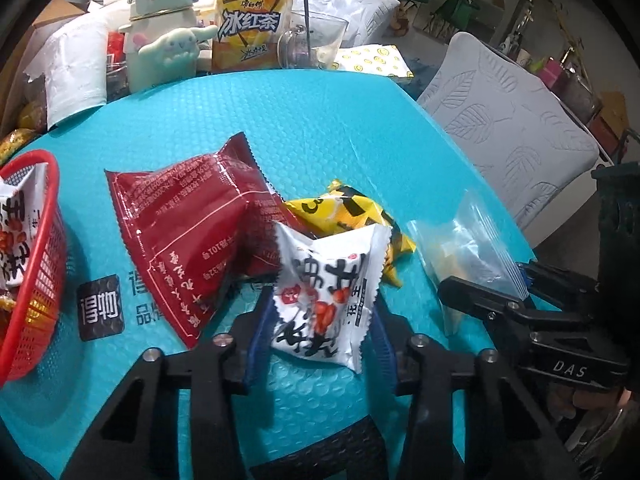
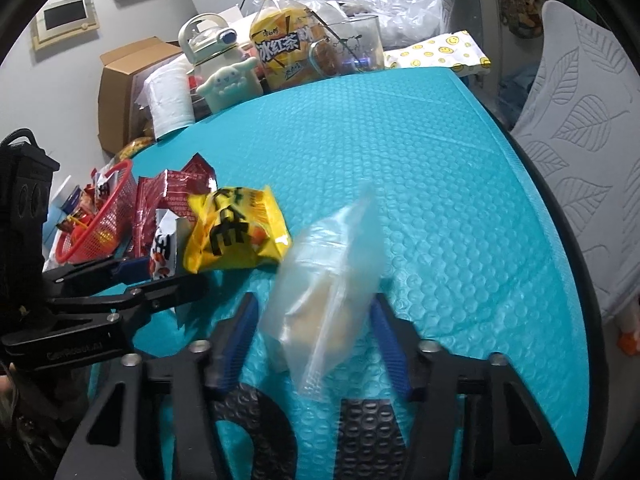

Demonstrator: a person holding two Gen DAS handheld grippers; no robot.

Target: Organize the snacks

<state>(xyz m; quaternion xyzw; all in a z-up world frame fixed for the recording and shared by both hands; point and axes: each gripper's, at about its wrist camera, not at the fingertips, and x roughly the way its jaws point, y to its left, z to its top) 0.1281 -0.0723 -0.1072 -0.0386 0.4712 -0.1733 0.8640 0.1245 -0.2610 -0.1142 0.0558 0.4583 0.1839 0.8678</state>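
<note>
- Snacks lie grouped on the teal bubble mat (image 1: 320, 128): red packet (image 1: 188, 232), yellow packet (image 1: 352, 212), white packet (image 1: 328, 296), clear zip bag (image 2: 324, 296).
- Left gripper (image 1: 320, 336): blue pads pressed on both sides of the white packet; gripping it.
- Right gripper (image 2: 316, 340): zip bag stands between its fingers; pad contact cannot be confirmed, bag blurred.
- Red basket (image 1: 48, 264) at mat's left edge already contains one white packet.

- Left wrist view: looks steeply down along its fingers (image 1: 262, 332), close over the tabletop (image 1: 320, 128).
- Right wrist view: same tilt, just beside it.
- Shared – yellow packet (image 1: 352, 212) (image 2: 236, 232), red basket (image 1: 36, 280) (image 2: 100, 220), far clutter.
</note>
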